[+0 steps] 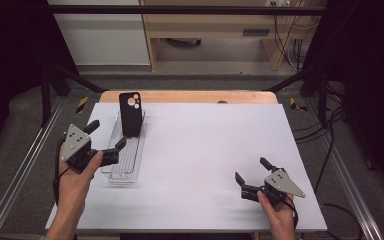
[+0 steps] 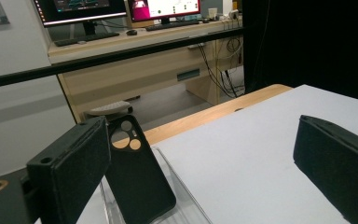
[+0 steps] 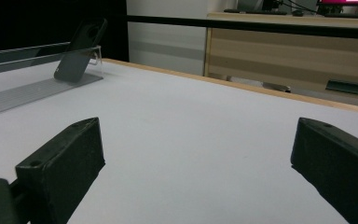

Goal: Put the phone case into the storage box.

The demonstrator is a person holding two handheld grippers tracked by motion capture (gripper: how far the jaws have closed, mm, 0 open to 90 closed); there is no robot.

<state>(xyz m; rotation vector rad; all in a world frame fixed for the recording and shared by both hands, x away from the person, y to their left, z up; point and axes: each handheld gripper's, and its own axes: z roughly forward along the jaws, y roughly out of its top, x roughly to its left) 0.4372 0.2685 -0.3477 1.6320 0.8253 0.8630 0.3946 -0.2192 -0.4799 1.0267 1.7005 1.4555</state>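
While phone case leans in clear stand | left gripper jaws apart | right gripper jaws apart

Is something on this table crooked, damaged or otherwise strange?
Nothing stands out. The black phone case leans upright at the far end of the clear plastic rack, looking intact. Left tongs and right tongs are open, holding nothing.

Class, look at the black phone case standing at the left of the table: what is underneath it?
The phone case leans upright on a clear ribbed plastic stand, which lies on the white table. Its lower edge is hidden behind the case itself, so how it is propped cannot be seen.
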